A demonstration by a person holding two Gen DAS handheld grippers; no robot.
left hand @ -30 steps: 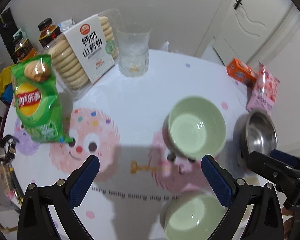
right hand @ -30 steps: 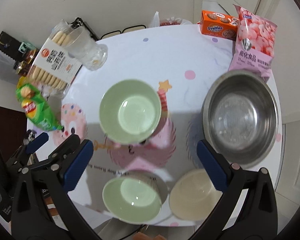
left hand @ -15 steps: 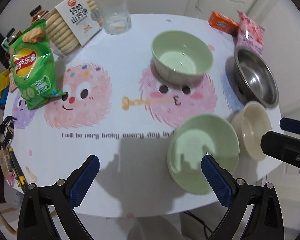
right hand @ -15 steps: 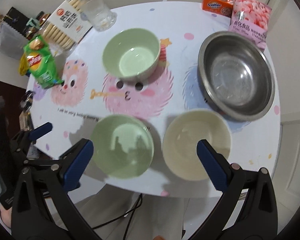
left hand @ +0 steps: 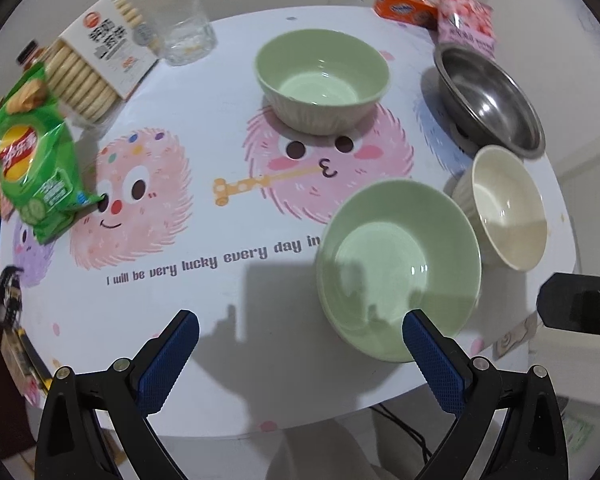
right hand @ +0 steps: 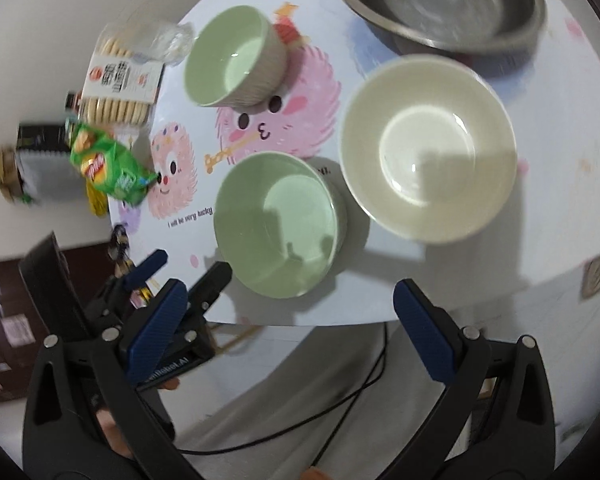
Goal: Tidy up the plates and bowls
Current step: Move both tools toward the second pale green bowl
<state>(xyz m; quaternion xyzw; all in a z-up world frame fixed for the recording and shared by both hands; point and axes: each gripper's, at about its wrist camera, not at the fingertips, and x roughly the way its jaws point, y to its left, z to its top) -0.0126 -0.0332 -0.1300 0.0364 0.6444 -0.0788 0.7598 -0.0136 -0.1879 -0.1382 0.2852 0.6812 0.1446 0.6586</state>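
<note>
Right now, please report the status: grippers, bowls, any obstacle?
Left gripper open, empty; right gripper open, empty. Two green bowls, cream bowl, steel bowl all separate on table, none stacked. Nothing between grippers and near bowls.

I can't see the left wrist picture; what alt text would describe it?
Open left gripper hovers at the near edge of a round cartoon-printed table, holding nothing. Ahead: two green bowls, a cream bowl, a steel bowl, and snacks.
</note>
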